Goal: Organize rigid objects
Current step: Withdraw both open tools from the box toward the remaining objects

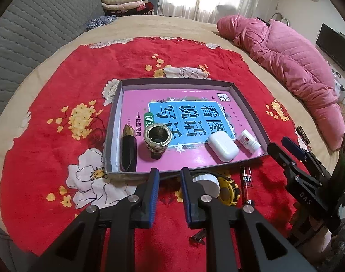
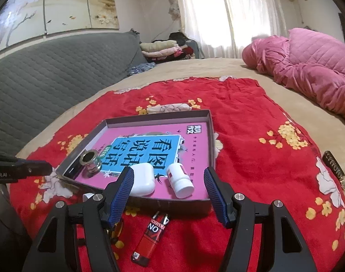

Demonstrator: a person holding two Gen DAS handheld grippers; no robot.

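A bed carries a red flowered blanket [image 1: 59,104], and on it sits a shallow tray [image 1: 249,104] lined with a pink book cover. Inside the tray, from the left, lie a dark pointed crystal [image 1: 128,151], a small brass cup [image 1: 157,139], a white earbud case [image 1: 222,146] and a small white bottle [image 1: 248,141]. Outside the tray's near edge wait a white round lid [image 1: 207,182], a yellow tape measure [image 1: 228,191] and a red lighter [image 2: 151,238]; a dark hair clip [image 2: 336,166] lies well apart on the right.

The right tool [image 2: 170,195] is released, its jaws spread wide and empty, hovering just above the lighter, with the bottle and case visible between the fingers beyond. The left tool [image 1: 169,188] is nearly clenched, a narrow gap left and nothing in it, near the tray's front edge beside the lid.

The step in hand looks like picking up the lighter. To do it well, the right tool should drop lower, straddle the lighter across its narrow width near the middle, and close only once both pads flank it. The blanket is soft, so pressing in slightly helps. Lift clear of the tray wall before placing it in the open pink space.
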